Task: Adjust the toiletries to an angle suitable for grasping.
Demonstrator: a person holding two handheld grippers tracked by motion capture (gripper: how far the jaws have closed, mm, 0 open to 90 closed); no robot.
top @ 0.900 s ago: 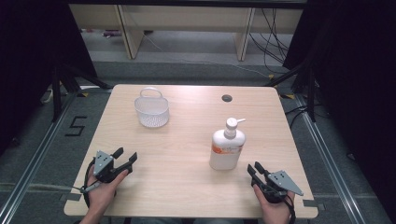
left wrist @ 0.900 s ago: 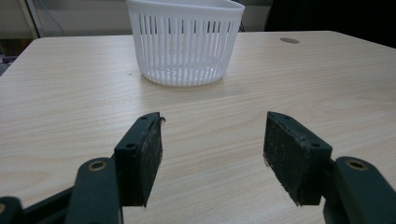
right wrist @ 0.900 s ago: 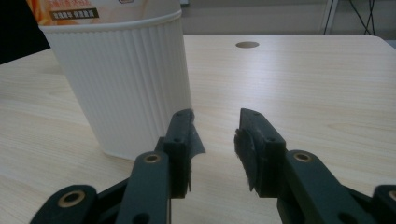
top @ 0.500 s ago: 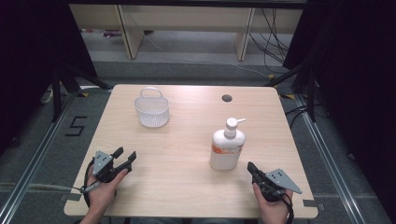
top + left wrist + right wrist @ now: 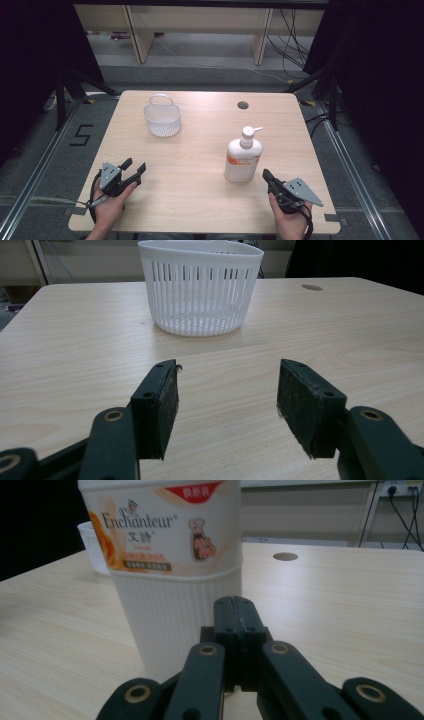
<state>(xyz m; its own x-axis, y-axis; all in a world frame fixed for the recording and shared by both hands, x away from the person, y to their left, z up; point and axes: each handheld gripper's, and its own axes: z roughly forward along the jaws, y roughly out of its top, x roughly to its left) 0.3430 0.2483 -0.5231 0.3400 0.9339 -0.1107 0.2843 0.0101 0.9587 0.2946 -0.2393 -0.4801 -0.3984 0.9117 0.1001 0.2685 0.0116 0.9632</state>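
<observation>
A white pump bottle (image 5: 242,159) with an orange label stands upright right of the table's middle; it looms close in the right gripper view (image 5: 170,565). My right gripper (image 5: 266,175) rests at the near right edge just right of the bottle's base, jaws pressed together with nothing between them (image 5: 241,611). A white slotted plastic basket (image 5: 162,117) with a handle sits at the far left (image 5: 200,287). My left gripper (image 5: 134,168) lies near the front left corner, open, pointing toward the basket (image 5: 227,387), with bare wood between its pads.
The light wooden table (image 5: 200,150) has a round cable hole (image 5: 243,105) near its far edge. Shelving legs and cables stand on the grey floor beyond it. A "5" mark (image 5: 81,135) is taped on the floor at left.
Both hands have shifted only slightly; the right gripper edged a touch closer to the bottle. Basket and bottle stay put.
</observation>
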